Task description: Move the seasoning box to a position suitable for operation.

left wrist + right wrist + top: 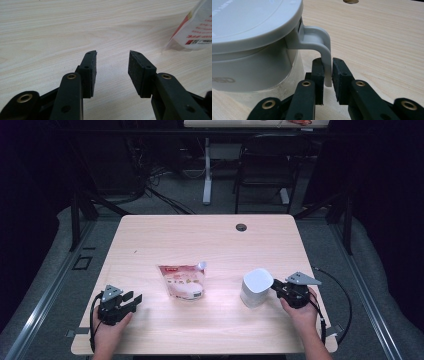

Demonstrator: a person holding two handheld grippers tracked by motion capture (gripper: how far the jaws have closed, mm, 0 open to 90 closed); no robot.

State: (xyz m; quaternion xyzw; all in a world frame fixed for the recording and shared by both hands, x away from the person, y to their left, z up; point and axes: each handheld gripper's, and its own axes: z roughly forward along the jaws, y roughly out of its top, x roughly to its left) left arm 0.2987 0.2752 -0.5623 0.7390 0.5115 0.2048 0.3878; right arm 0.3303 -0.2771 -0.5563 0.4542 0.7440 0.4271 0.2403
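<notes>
A white lidded container (256,287) stands on the table's near right. In the right gripper view its grey lid (249,22) tops a translucent body, and a curved grey handle (322,37) hangs down its side. My right gripper (328,62) has both pads pressed on that handle's lower end; from above the right gripper (276,287) sits just right of the container. A white and red spouted pouch (182,281) lies flat near the table's middle. My left gripper (134,299) rests at the near left, open and holding nothing, its jaws (112,56) pointing at bare wood left of the pouch's corner (197,27).
The light wooden table (200,235) has a round cable hole (241,227) at the far middle. Beyond it stand a dark chair (265,165) and another table's leg (207,170). Black cables trail from both grippers near the front edge.
</notes>
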